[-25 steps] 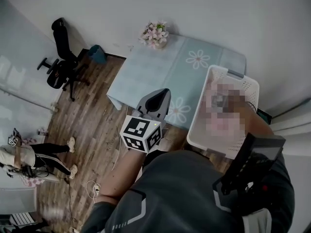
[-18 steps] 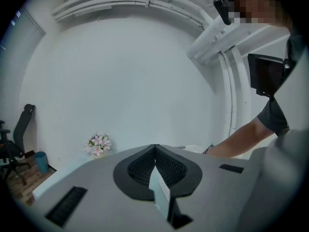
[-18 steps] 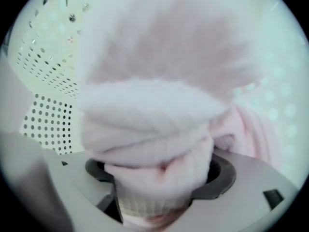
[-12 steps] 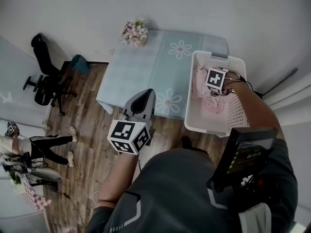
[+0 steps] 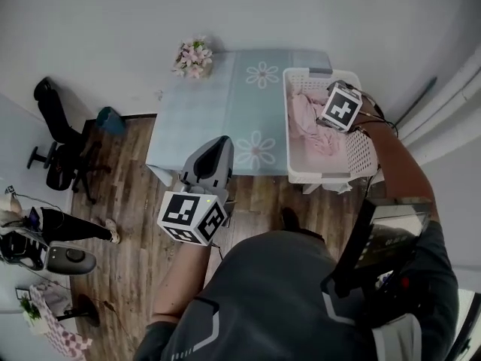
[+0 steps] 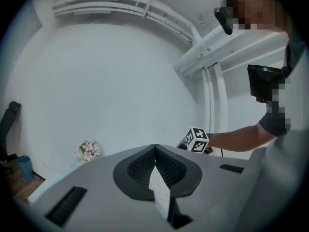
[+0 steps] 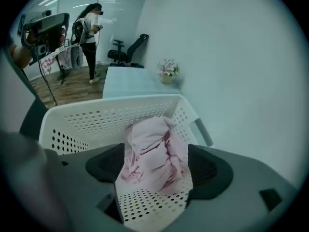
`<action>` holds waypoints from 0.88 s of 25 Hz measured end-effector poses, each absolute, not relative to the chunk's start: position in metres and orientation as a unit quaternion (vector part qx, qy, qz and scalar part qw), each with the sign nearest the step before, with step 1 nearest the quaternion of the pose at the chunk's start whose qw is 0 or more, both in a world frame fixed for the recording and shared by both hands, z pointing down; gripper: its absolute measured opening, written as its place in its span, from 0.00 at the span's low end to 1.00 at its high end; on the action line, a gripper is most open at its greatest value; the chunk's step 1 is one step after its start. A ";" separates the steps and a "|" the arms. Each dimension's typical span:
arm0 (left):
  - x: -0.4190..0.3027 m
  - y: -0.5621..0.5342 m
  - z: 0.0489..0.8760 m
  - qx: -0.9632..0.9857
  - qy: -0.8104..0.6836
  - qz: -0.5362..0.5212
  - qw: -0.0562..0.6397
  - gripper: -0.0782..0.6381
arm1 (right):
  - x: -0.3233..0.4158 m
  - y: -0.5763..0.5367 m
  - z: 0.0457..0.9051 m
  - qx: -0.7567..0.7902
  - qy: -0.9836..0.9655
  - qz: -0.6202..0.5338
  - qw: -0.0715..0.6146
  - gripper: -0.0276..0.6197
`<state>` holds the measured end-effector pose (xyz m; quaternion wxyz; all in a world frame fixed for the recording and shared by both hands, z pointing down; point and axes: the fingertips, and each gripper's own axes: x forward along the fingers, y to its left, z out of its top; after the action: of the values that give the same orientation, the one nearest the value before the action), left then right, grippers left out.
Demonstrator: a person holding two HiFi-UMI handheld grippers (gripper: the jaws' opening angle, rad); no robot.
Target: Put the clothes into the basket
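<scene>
Right gripper (image 7: pixel 155 164): jaws spread, just opened, poised above the white basket (image 5: pixel 288 138) on the pale blue table (image 5: pixel 197 119). Pink clothes (image 5: pixel 307 123) lie heaped inside the basket, seen between the 2 jaws but untouched. Left gripper (image 6: pixel 154 149): jaws pressed together, empty.

A pale blue table (image 5: pixel 197 119) printed with daisies stands against the white wall (image 5: pixel 225 6), pink flowers (image 5: pixel 192 57) at its far corner, while a black office chair (image 5: pixel 56 138) and a teal bin (image 5: pixel 110 121) sit on the wooden floor (image 5: pixel 128 201) nearby.
</scene>
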<state>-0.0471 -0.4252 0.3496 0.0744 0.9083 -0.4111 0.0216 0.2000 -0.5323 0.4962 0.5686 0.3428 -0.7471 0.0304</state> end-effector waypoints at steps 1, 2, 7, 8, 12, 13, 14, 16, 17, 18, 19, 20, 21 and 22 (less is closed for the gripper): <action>-0.048 -0.421 0.347 0.911 -0.407 0.019 0.070 0.12 | 0.200 -0.527 0.483 0.363 -0.747 0.023 0.556 0.68; -0.049 -0.417 0.346 0.912 -0.404 0.017 0.067 0.12 | 0.199 -0.521 0.472 0.383 -0.749 0.019 0.540 0.68; -0.053 -0.393 0.338 0.921 -0.384 0.006 0.060 0.12 | 0.186 -0.475 0.420 0.463 -0.780 0.048 0.419 0.68; -0.053 -0.387 0.336 0.924 -0.378 0.003 0.058 0.12 | 0.183 -0.464 0.411 0.473 -0.787 0.060 0.391 0.68; -0.048 -0.362 0.332 0.932 -0.359 -0.001 0.047 0.12 | 0.174 -0.420 0.388 0.505 -0.804 0.094 0.299 0.68; -0.048 -0.355 0.331 0.934 -0.355 -0.003 0.048 0.12 | 0.172 -0.410 0.382 0.512 -0.806 0.097 0.279 0.68; -0.047 -0.349 0.330 0.935 -0.350 -0.007 0.049 0.12 | 0.169 -0.400 0.376 0.518 -0.809 0.099 0.259 0.68; -0.045 -0.337 0.328 0.939 -0.339 -0.013 0.054 0.12 | 0.163 -0.381 0.364 0.530 -0.814 0.103 0.216 0.67; -0.043 -0.330 0.327 0.941 -0.333 -0.015 0.055 0.12 | 0.161 -0.371 0.358 0.537 -0.814 0.104 0.195 0.67; -0.041 -0.323 0.328 0.943 -0.328 -0.016 0.055 0.12 | 0.159 -0.362 0.353 0.546 -0.813 0.106 0.176 0.65; -0.040 -0.317 0.329 0.944 -0.325 -0.015 0.053 0.12 | 0.158 -0.352 0.349 0.553 -0.811 0.105 0.160 0.63; -0.039 -0.312 0.330 0.945 -0.323 -0.014 0.051 0.12 | 0.156 -0.343 0.346 0.560 -0.809 0.103 0.146 0.59; -0.039 -0.307 0.331 0.946 -0.322 -0.013 0.049 0.12 | 0.153 -0.334 0.343 0.567 -0.807 0.099 0.135 0.56; -0.038 -0.303 0.332 0.946 -0.321 -0.011 0.048 0.12 | 0.151 -0.326 0.340 0.573 -0.804 0.092 0.126 0.53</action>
<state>-0.0385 -0.3033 0.3322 0.0484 0.9458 -0.3210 -0.0114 0.1511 -0.3258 0.3399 0.1263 0.5732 -0.8043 0.0921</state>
